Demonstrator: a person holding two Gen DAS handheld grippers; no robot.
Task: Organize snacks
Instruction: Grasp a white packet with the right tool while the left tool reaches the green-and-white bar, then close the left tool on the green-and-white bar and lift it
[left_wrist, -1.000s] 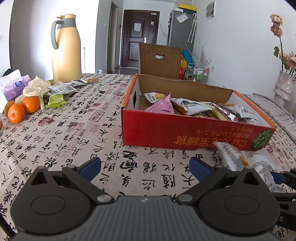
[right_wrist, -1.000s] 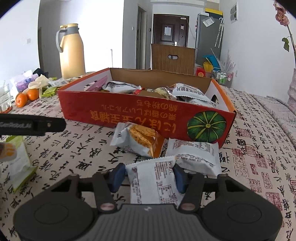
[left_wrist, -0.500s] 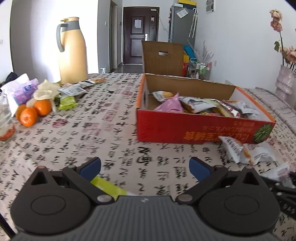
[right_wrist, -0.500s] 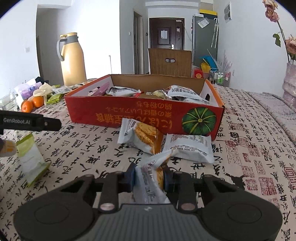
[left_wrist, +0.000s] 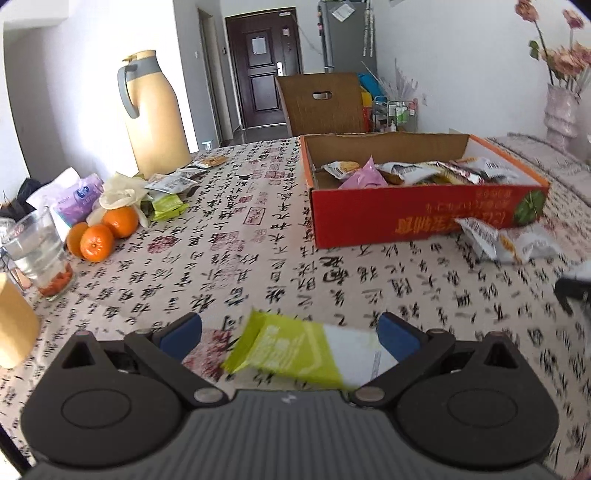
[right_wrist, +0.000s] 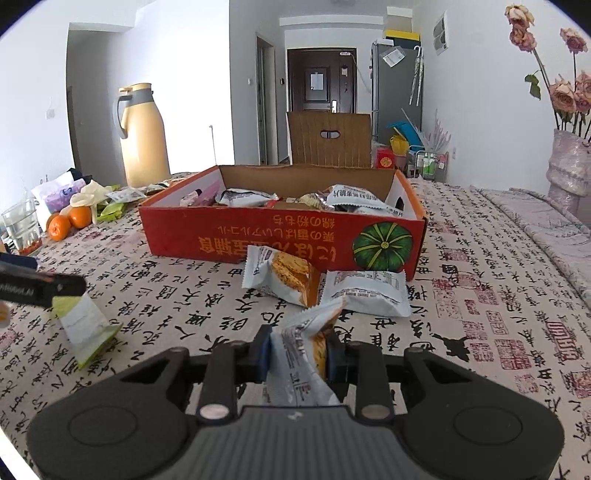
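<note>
A red cardboard box (left_wrist: 424, 218) with several snack packets stands on the table; it also shows in the right wrist view (right_wrist: 258, 236). My left gripper (left_wrist: 290, 334) is open, its blue pads on either side of a green and white snack packet (left_wrist: 295, 354) lying on the cloth. My right gripper (right_wrist: 297, 349) is shut on a white biscuit packet (right_wrist: 306, 343), held above the table. Two more white packets (right_wrist: 291, 275) (right_wrist: 369, 291) lie in front of the box. The green packet (right_wrist: 86, 325) shows at the left of the right wrist view.
A yellow thermos jug (left_wrist: 153, 118), oranges (left_wrist: 98, 242), a glass of water (left_wrist: 37, 258), a tissue pack and loose wrappers (left_wrist: 168, 205) sit at the left. A wooden chair (right_wrist: 328, 140) stands behind the table. A vase with flowers (right_wrist: 569, 162) is at the right.
My left gripper moved back and down over the green packet, which now lies between its open fingers. My right gripper closed on the white biscuit packet and lifted it.
</note>
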